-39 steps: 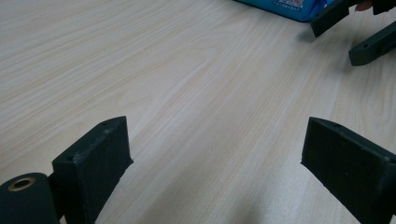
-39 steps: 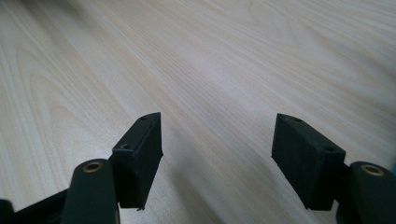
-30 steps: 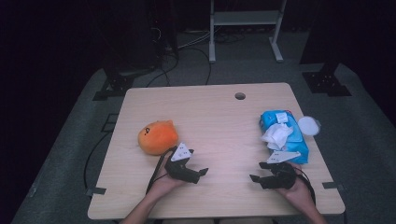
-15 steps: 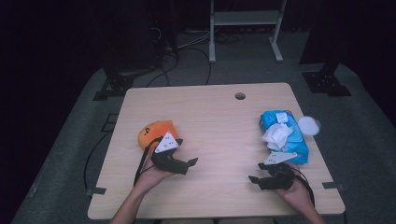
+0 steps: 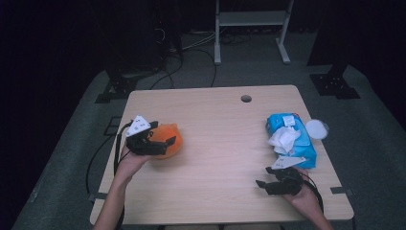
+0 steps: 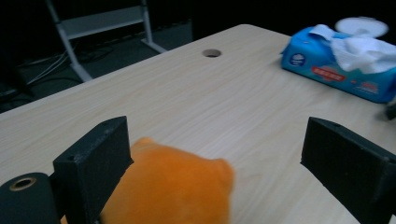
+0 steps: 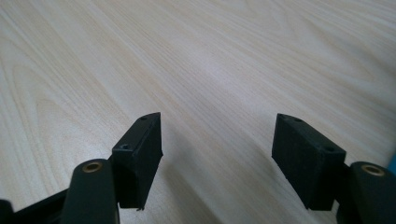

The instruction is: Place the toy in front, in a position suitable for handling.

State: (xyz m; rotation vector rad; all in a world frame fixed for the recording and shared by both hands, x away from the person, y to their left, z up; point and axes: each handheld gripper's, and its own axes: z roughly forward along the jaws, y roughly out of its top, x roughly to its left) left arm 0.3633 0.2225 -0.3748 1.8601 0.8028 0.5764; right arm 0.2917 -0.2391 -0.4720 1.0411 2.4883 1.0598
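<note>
An orange plush toy [image 5: 165,143] lies at the table's left side. My left gripper [image 5: 165,140] hovers right over it, jaws open. In the left gripper view the orange plush toy [image 6: 173,186] sits low between the two black jaws, close to the left one, and my left gripper [image 6: 224,158] stays open around it. My right gripper [image 5: 262,184] rests open near the front right of the table, with only bare wood between its jaws in the right gripper view [image 7: 217,154].
A blue wet-wipe pack [image 5: 292,141] with white tissue pulled out lies at the right, seen too in the left gripper view [image 6: 341,56]. A white round lid [image 5: 317,128] sits beside it. A cable hole [image 5: 246,98] marks the table's far side.
My left gripper has moved from the front of the table up and left, onto the orange plush toy. The right gripper has barely moved.
</note>
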